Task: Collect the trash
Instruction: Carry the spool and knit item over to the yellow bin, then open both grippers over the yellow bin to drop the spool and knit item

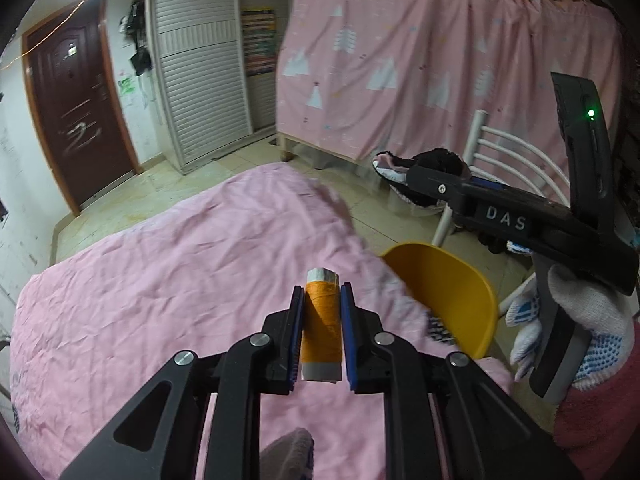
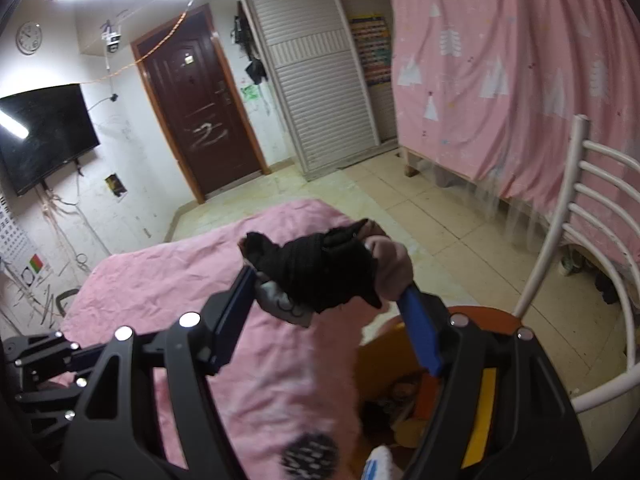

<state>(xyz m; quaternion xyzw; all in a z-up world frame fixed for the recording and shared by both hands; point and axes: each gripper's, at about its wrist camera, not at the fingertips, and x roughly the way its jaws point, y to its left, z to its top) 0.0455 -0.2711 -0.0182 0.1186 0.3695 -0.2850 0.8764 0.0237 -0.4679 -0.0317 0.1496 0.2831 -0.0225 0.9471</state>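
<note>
Evidently bound for the yellow plastic bin [image 1: 452, 292], left claw [image 1: 322, 320] clamps an orange thread spool [image 1: 322, 328] while right claw [image 2: 332, 280] grips a black-and-pink cloth wad [image 2: 324, 272].

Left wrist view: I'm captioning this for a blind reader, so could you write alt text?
The left gripper is shut on a spool of orange thread above a pink bedsheet. To the right, a gloved hand holds the right gripper, closed on a black and pink cloth, over a yellow bin.
</note>
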